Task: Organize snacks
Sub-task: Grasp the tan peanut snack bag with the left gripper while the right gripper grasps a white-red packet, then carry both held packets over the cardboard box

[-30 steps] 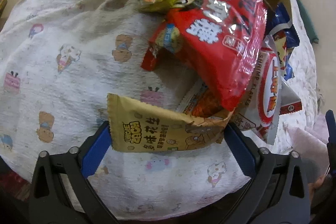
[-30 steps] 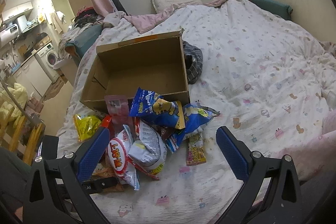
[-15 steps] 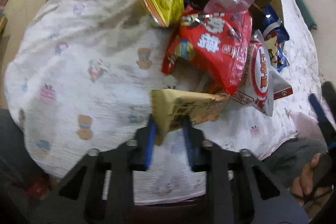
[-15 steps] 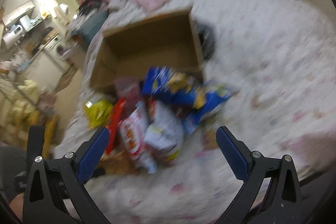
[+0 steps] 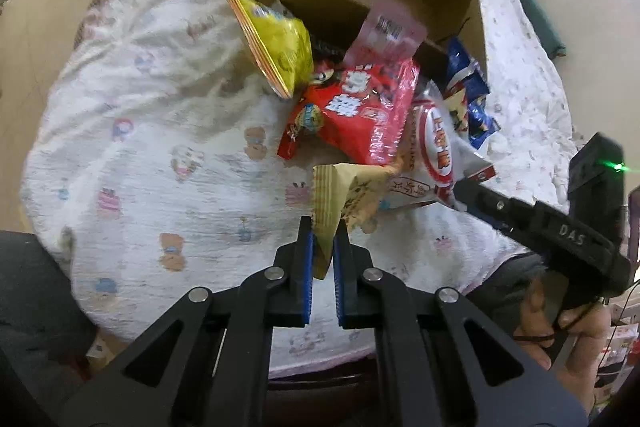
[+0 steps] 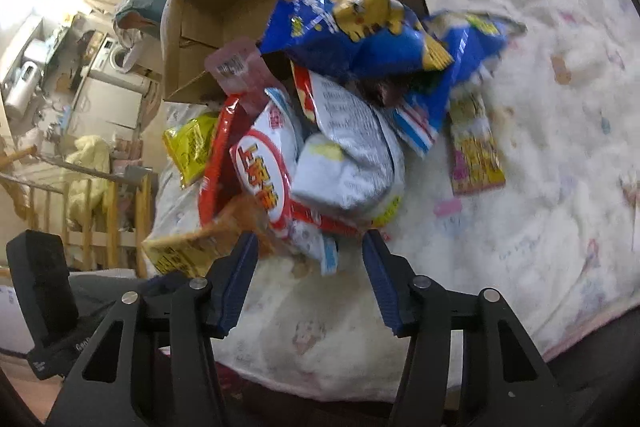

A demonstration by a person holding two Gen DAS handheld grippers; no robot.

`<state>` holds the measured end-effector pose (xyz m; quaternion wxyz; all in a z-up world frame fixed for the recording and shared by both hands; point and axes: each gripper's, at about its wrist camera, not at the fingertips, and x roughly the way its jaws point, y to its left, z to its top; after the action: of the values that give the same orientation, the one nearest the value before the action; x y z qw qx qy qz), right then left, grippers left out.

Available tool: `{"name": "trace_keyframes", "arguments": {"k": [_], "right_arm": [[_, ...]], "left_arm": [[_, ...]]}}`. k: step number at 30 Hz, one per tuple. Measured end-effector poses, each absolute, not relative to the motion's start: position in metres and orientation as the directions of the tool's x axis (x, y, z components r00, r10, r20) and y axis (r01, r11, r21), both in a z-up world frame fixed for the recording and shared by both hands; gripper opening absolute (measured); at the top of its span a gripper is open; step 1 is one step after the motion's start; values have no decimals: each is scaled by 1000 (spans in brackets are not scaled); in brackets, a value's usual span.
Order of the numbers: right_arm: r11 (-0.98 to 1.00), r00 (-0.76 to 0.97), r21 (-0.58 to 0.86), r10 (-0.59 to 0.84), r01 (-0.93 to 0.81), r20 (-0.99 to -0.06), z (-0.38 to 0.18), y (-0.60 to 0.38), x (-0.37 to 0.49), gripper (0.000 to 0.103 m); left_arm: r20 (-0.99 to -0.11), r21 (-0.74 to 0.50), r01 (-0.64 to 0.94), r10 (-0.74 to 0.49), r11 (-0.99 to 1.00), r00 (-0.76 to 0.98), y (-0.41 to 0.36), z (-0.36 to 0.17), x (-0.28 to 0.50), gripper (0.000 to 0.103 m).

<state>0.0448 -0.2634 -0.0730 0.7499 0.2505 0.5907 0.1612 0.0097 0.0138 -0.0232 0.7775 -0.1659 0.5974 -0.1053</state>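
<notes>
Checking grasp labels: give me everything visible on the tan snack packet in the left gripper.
The tan, matte paper-look snack packet is flat, with a ribbed sealed edge and dark printed characters. The left gripper is shut on its near edge, blue pads on both faces, and the packet is creased there. Its far end runs under the glossy red snack bag and touches the white-and-red shrimp flakes bag, above the printed bedsheet. The right-wrist view shows it at the pile's left edge.

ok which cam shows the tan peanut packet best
The left wrist view: the tan packet sits centred, pinched at its end by the left gripper. The right wrist view shows only a blurred yellowish corner at the pile's left edge, beside the open right gripper.
</notes>
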Motion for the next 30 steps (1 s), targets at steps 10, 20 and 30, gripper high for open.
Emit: {"name": "trace_keyframes", "arguments": {"k": [10,20,30], "right_arm": [[789,225,614,593,28,-773,-79,-245,56,27],[803,313,586,587,-108,-747,-29,-254,29,0],[820,286,572,553,-20,-783,-34,-272,39,19]], "left_arm": [[-892,-357,-43,-327,933,312,18,-11,9,6],[-860,-385,-18,-351,923,371,20,22,4,5],[-839,-376,-14,-335,926,429,25,47,16,5]]}}
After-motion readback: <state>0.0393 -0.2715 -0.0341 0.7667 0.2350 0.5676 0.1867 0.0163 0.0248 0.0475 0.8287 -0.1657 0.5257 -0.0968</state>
